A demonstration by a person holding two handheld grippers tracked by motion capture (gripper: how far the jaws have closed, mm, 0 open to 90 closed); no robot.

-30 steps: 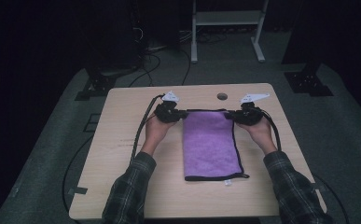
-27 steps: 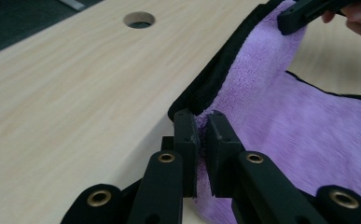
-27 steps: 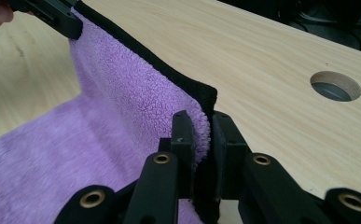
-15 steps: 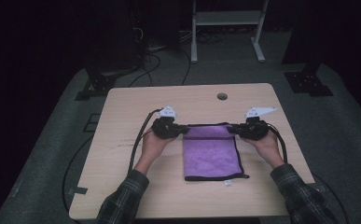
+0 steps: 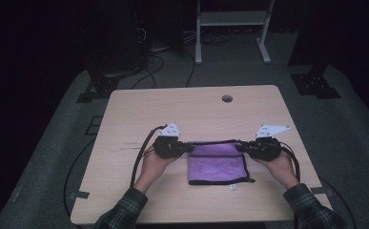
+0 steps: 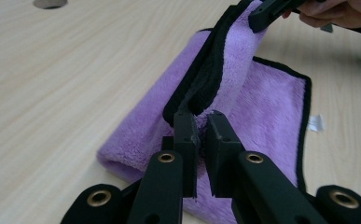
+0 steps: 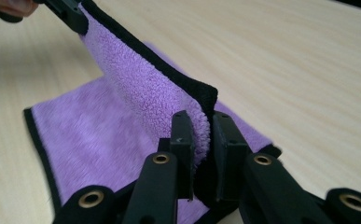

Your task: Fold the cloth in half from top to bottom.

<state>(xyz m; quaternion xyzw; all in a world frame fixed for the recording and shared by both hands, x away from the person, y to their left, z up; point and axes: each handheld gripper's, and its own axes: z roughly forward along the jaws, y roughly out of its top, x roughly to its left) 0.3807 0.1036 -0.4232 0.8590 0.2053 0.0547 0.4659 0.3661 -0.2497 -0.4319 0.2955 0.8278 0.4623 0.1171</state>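
Two grippers: both pinched the same purple towel [image 5: 216,162], one at each far corner, so the raised edge hung taut between them.
Left gripper [image 5: 188,148]: jaws pressed together on the towel's black-trimmed corner; its own view [image 6: 200,135] showed the pile squeezed between the two black pads.
Right gripper [image 5: 241,147]: likewise clamped on the opposite corner, with the fabric bunched between its pads in its own view [image 7: 200,133].
Towel position: near the front middle of the wooden table [image 5: 139,109], between the person's two hands; its near part lay flat while the far edge was lifted and carried over it.
Towel shape: a fold had formed at the far side, where the cloth doubled back on itself [image 6: 122,158].
Why held so: gripping both corners at once likely kept the edge straight, so the top layer would land squarely on the lower one.
Step in hand: judged to be a fold in half, far edge toward near edge.
Still to do: the raised edge had not yet met the near edge [image 5: 220,181], beside a small white tag [image 5: 232,187].
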